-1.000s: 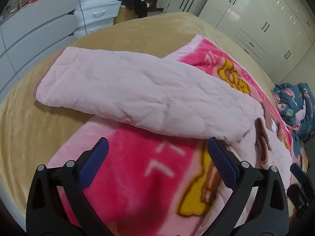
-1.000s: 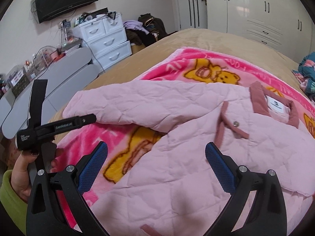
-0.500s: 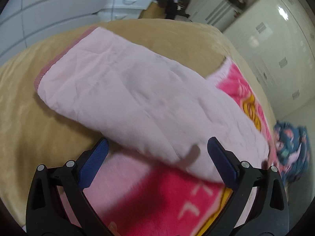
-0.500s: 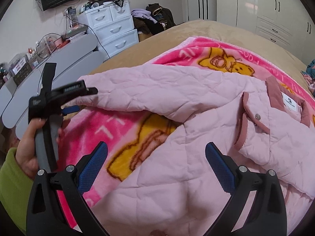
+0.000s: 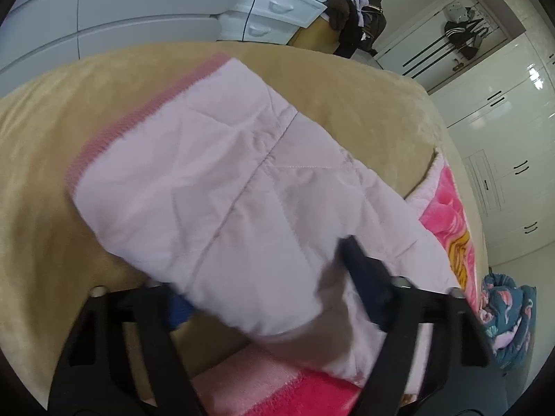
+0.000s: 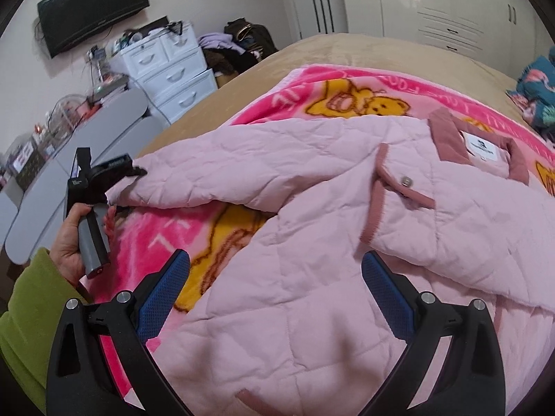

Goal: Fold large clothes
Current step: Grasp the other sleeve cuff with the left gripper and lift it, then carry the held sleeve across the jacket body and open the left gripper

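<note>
Left gripper (image 5: 270, 298) is closing its jaws around the cuff end of the pink quilted jacket's sleeve (image 5: 215, 187), one blue pad (image 5: 364, 277) lying on top of the fabric, the other tucked under the sleeve edge; frame is blurred, so I cannot tell whether the pads are pressing the fabric yet. In the right wrist view the same gripper (image 6: 133, 173) is sitting at the sleeve tip, held by a hand (image 6: 74, 239) coming out of a green sleeve (image 6: 24, 312).

Right gripper (image 6: 275, 294) is standing wide open, blue pads (image 6: 163, 294) well apart, hovering just above the jacket body with nothing between them (no contact visible).

Jacket (image 6: 329, 242) is lying spread front-up on a pink cartoon-bear blanket (image 6: 347, 93), collar (image 6: 447, 138) with a white label toward the far right, a snap button (image 6: 406, 182) on the darker pink placket. Sleeve is stretching out to the left, its darker pink cuff trim (image 5: 138, 118) resting on the tan bedspread (image 5: 52, 138) past the blanket edge.

Farther back: a white drawer unit (image 6: 166, 69), grey rounded cabinet fronts (image 5: 104, 10), a pile of dark clothes (image 6: 239, 48), a wall TV (image 6: 93, 7), white wardrobe doors (image 6: 433, 0), and a blue patterned bundle (image 6: 537, 79) at the far right.
</note>
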Demonstrator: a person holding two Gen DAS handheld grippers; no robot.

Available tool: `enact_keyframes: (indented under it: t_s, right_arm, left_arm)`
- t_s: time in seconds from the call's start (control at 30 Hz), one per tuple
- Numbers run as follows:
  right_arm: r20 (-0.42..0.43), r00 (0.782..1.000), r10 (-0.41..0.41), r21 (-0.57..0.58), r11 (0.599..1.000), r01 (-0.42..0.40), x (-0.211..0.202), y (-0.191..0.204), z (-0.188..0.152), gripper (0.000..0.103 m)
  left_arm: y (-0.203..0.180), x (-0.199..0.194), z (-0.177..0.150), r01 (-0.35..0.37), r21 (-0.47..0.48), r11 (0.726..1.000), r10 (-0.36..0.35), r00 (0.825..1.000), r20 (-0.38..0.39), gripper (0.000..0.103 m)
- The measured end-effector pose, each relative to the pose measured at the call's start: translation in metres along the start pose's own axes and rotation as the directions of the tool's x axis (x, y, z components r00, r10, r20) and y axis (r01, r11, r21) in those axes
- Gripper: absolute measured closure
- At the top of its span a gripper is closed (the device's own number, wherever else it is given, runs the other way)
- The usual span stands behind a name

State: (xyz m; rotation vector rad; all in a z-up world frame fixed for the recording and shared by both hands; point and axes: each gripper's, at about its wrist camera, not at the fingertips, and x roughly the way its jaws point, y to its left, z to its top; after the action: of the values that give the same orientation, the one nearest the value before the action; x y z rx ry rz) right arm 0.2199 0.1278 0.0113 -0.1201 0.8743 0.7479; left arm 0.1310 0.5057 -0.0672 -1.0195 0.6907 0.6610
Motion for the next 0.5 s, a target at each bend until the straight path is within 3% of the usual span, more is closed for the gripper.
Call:
enact_keyframes:
  t_s: [0.07,0.17,0.37,0.5]
  right_arm:
    - [0.006,1.000,-0.008,0.011,1.000,0.008,-0.005,-0.006,-0.002,0.004]
    - [0.012,1.000,-0.005,0.049,0.999,0.004,-0.010,-0.015,-0.005,0.004]
    - [0.033,0.999,-0.001,0.091,0.996,-0.002,-0.024,-0.028,-0.010,0.004]
    - [0.051,0.999,-0.006,0.107,0.994,0.000,-0.037,-0.036,-0.013,0.004]
  left_arm:
    - [-0.006,-0.012,0.003,0.011,0.030,0.999,-0.012,0.999,0.034,0.066]
    - [-0.019,-0.037,0.006,0.024,0.076,0.997,-0.031,0.996,0.090,0.077]
    - [-0.060,-0.085,0.003,0.060,0.183,0.981,-0.095,0.978,0.187,0.088]
    - [-0.094,-0.111,-0.008,0.094,0.262,0.961,-0.156,0.961,0.228,0.089]
